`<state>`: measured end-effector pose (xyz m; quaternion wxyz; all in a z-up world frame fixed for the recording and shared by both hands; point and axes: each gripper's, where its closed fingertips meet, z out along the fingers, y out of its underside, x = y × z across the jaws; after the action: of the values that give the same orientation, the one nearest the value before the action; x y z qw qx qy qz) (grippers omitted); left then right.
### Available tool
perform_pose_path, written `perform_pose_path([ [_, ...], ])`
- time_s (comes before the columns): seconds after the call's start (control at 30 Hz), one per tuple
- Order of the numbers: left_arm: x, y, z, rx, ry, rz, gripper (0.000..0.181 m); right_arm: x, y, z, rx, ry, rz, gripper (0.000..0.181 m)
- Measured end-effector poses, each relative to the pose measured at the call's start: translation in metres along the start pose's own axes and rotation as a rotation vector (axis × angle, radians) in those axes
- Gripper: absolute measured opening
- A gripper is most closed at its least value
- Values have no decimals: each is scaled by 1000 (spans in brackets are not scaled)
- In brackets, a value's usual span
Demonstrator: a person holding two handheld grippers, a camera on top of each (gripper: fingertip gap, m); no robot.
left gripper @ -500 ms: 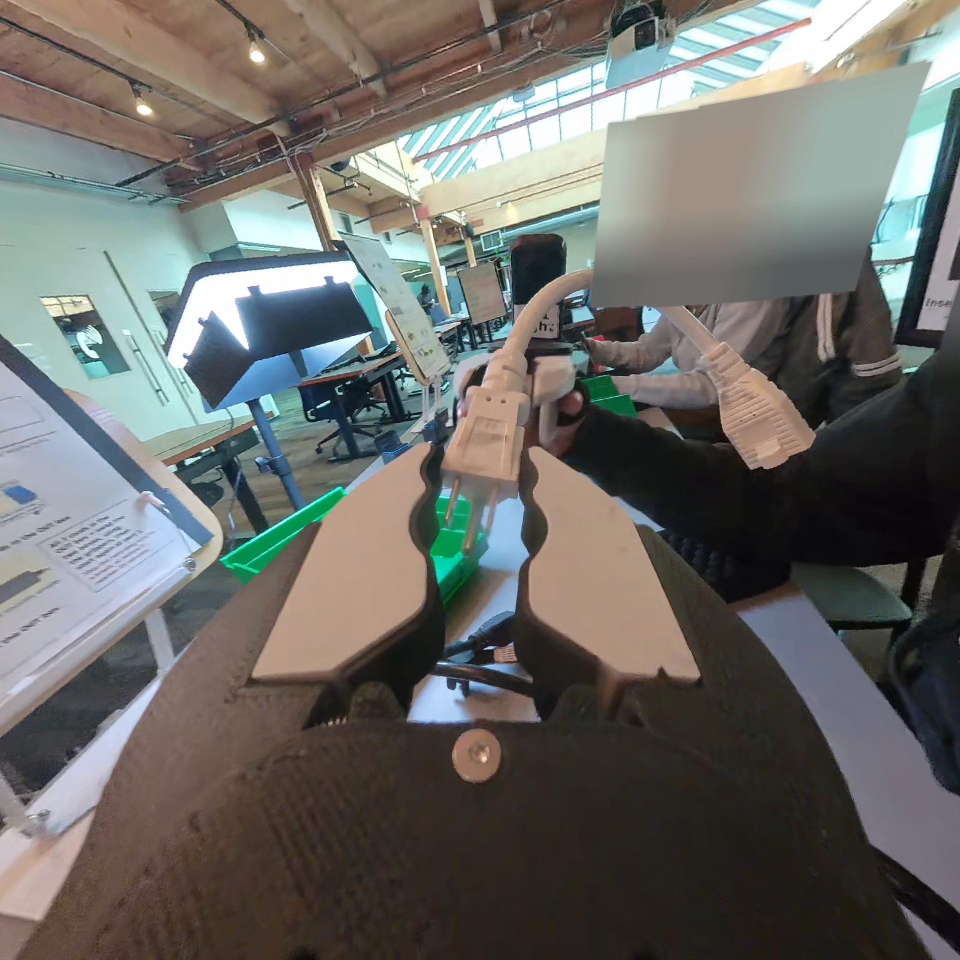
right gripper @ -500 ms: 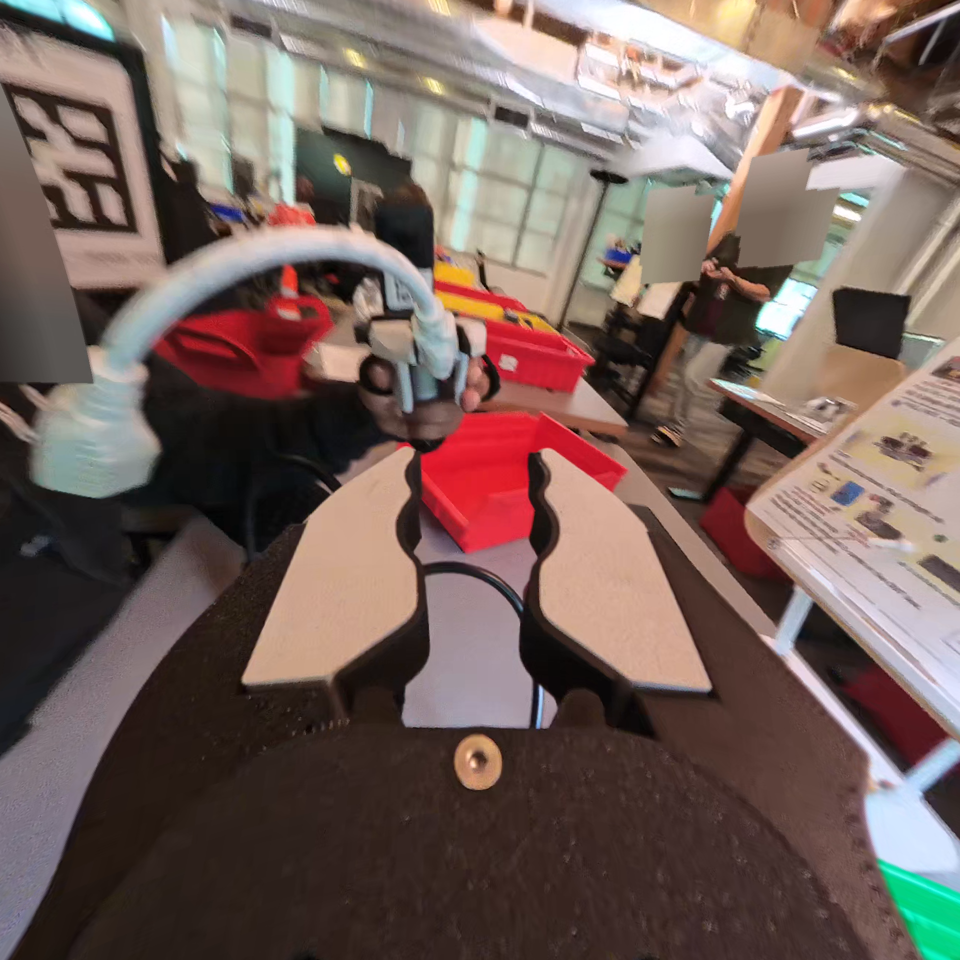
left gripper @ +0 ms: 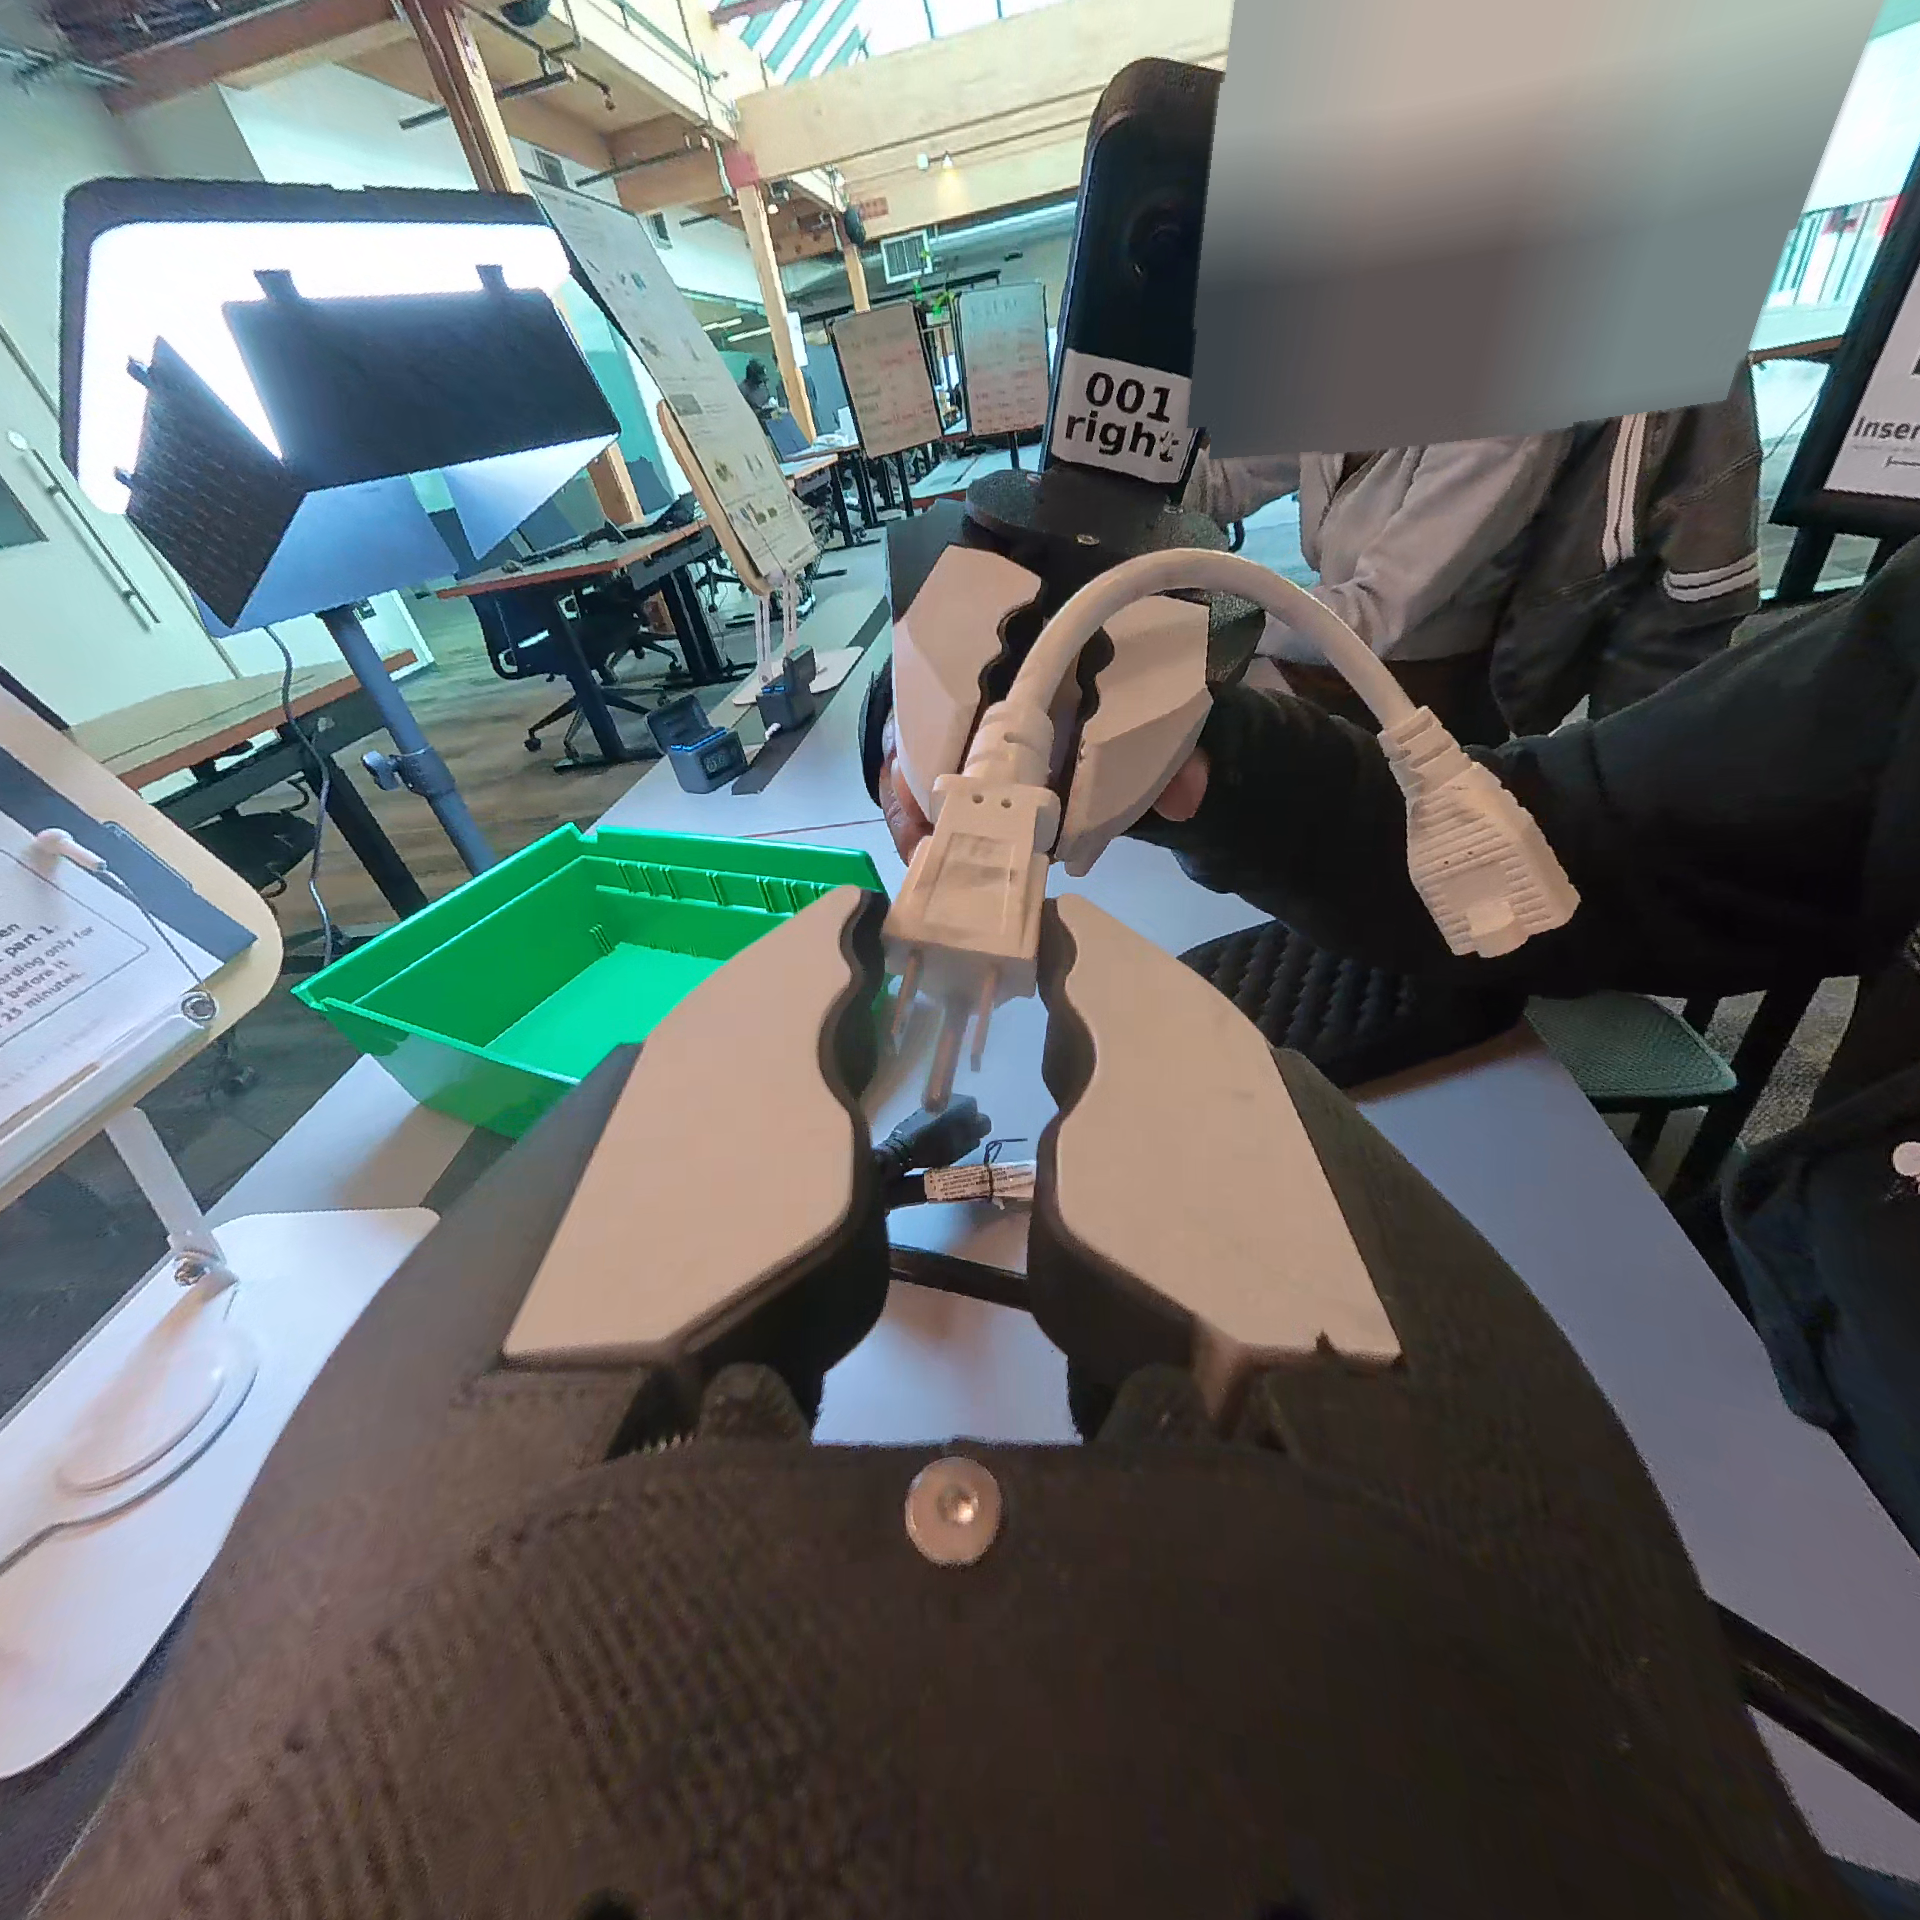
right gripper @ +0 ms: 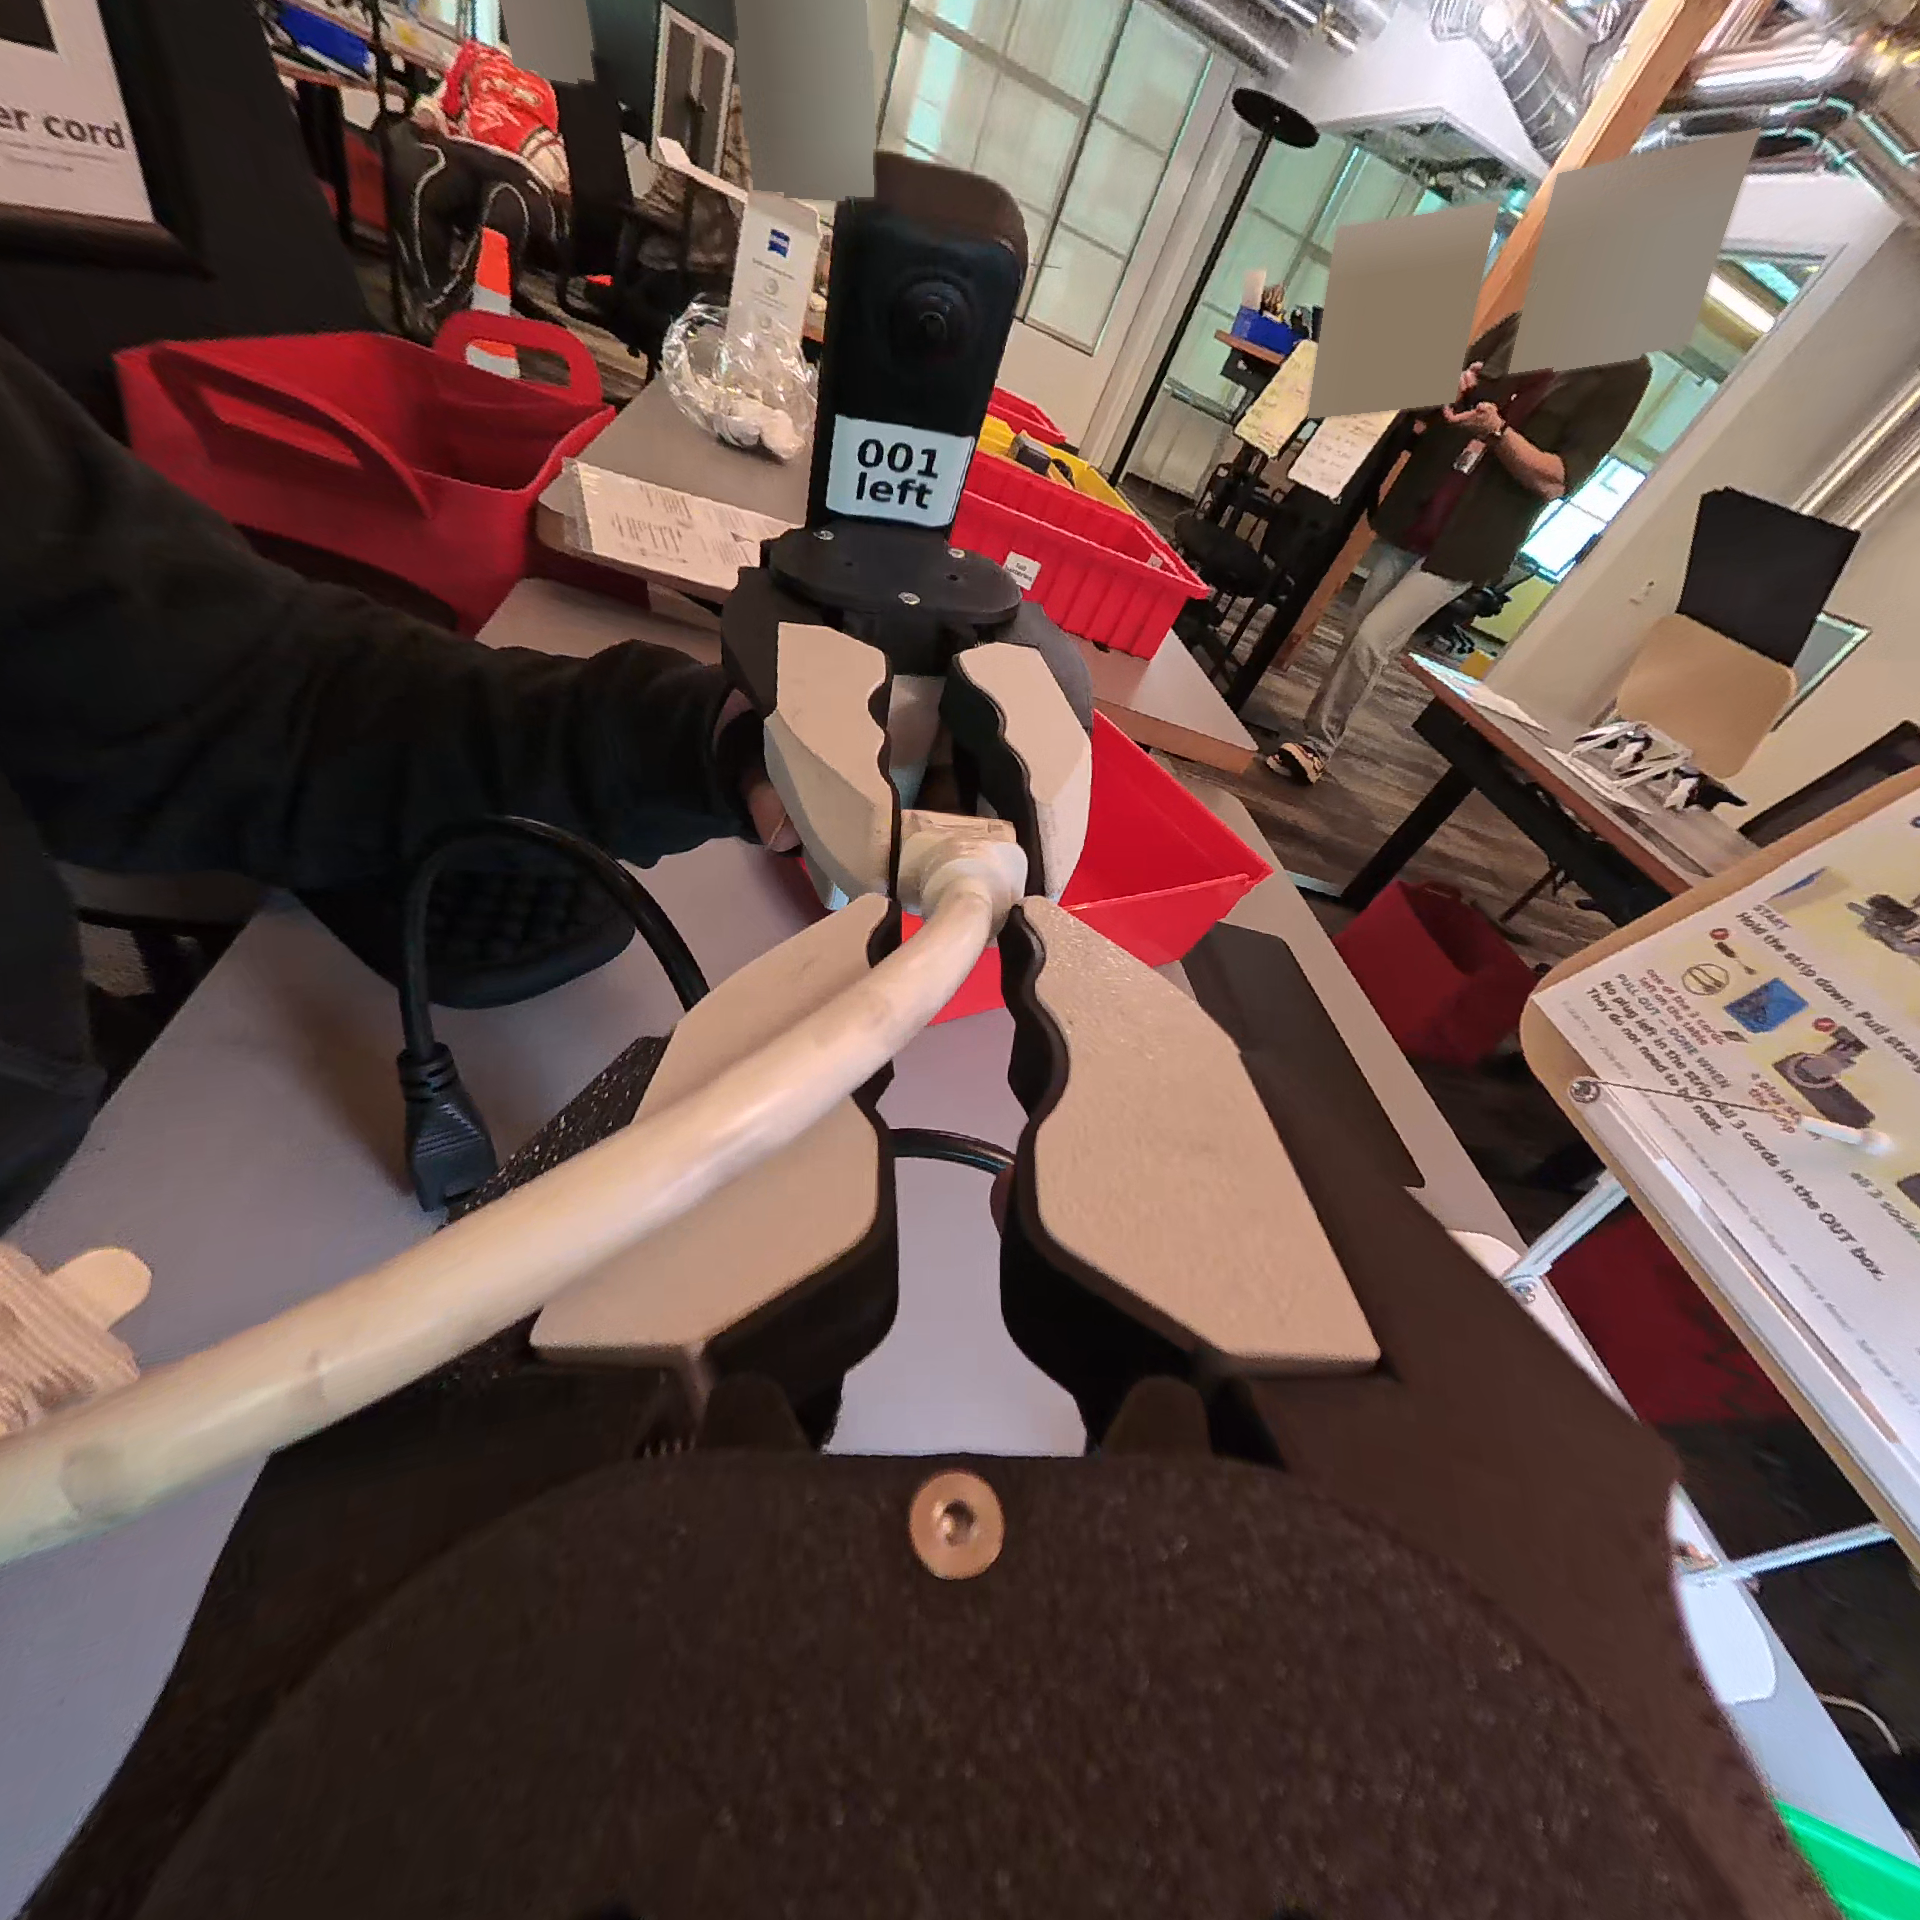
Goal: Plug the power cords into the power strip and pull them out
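A short white extension cord (left gripper: 1195, 582) hangs in the air between my two grippers. My left gripper (left gripper: 961, 925) is shut on its white plug (left gripper: 971, 883), prongs pointing down at the table. My right gripper (left gripper: 1023, 800) faces it and is shut on the cord just behind the plug. In the right wrist view, the cord (right gripper: 623, 1174) runs between my right gripper's tips (right gripper: 951, 925) into the left gripper (right gripper: 945, 862). The cord's socket end (left gripper: 1486, 862) dangles free to the right. No power strip shows.
A black cord with a plug (right gripper: 442, 1132) lies on the grey table (right gripper: 260, 1091) below the grippers. A green bin (left gripper: 582, 966) stands at the left and a red bin (right gripper: 1153, 862) on the other side. Instruction boards (right gripper: 1766, 1091) stand at the table edges. The tips of both grippers are at nearly the same place.
My right gripper has moved in and closed on the cord behind the plug. Both grippers have tilted down toward the table. My left gripper still holds the plug.
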<state>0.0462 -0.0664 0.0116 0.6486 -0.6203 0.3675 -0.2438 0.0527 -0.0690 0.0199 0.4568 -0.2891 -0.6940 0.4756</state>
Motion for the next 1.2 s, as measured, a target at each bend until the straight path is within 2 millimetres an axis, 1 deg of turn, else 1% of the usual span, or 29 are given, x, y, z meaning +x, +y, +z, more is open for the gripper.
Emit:
perform_pose_path([
  [0.1, 0, 3, 0, -26, 4, -9, 29, 0, 1, 1, 7, -9, 14, 19],
  [0.2, 1, 7, 0, -47, 16, -24, 29, 0, -3, -1, 37, -20, 44, 18],
  [0.3, 1, 10, 1, -63, 25, -38, 29, 0, 2, 0, 5, -9, 15, 16],
  [0.57, 1, 19, 3, -107, 29, -51, 29, -1, 11, 0, -36, -23, 6, 16],
  [0.77, 1, 33, 3, -198, 26, -65, 28, -2, 22, 2, -71, -54, 53, 16],
  [1.0, 1, 41, 6, -237, 35, -89, 29, -3, 28, 1, -101, -72, 69, 16],
  [1.2, -1, 43, 3, -273, 12, -91, 29, -1, 30, 4, -73, -71, 95, 16],
])
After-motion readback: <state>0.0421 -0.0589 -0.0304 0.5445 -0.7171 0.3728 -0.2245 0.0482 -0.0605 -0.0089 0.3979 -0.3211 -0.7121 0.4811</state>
